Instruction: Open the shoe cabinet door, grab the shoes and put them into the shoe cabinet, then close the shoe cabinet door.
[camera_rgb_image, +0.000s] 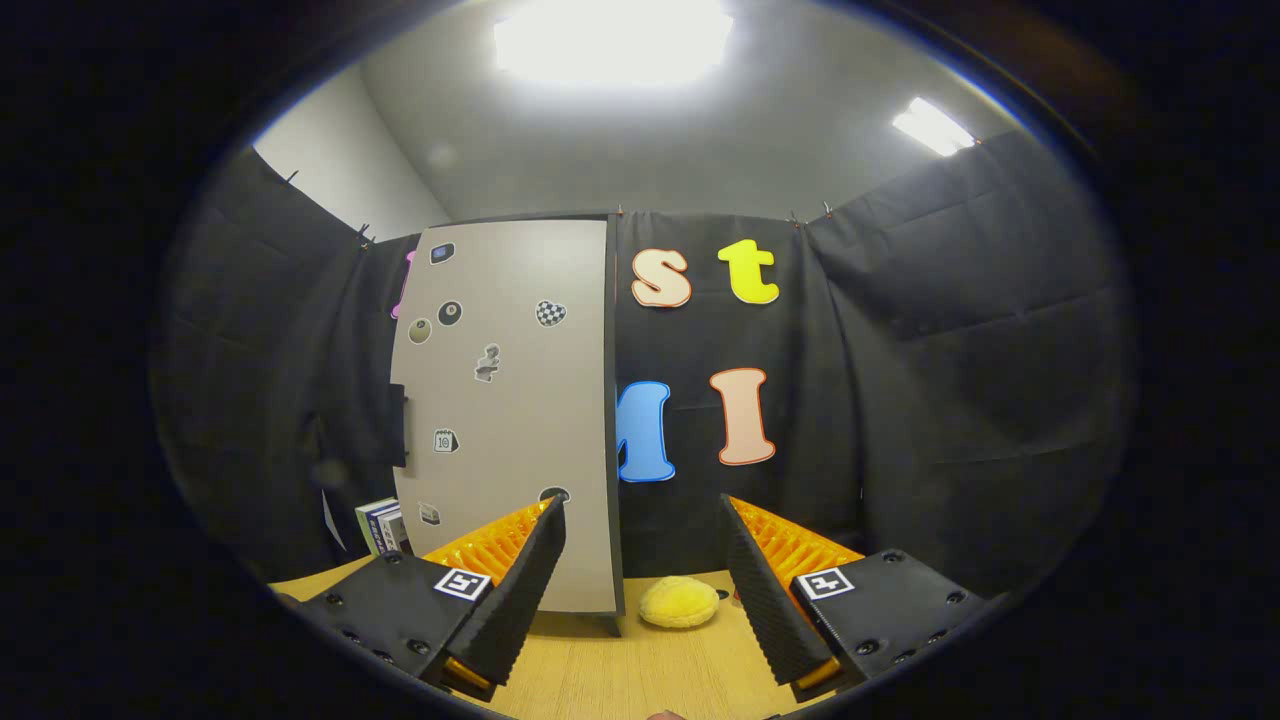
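Gripper view: we see the hand-held gripper (640, 570) spread wide, holding nothing. The shoe cabinet (510, 420) stands on the tabletop (620, 680) just ahead, door closed. A yellow shoe (679, 603) lies beside its right corner, between the fingers. We judge door-opening comes first; next move needs the door's handle (398, 425).
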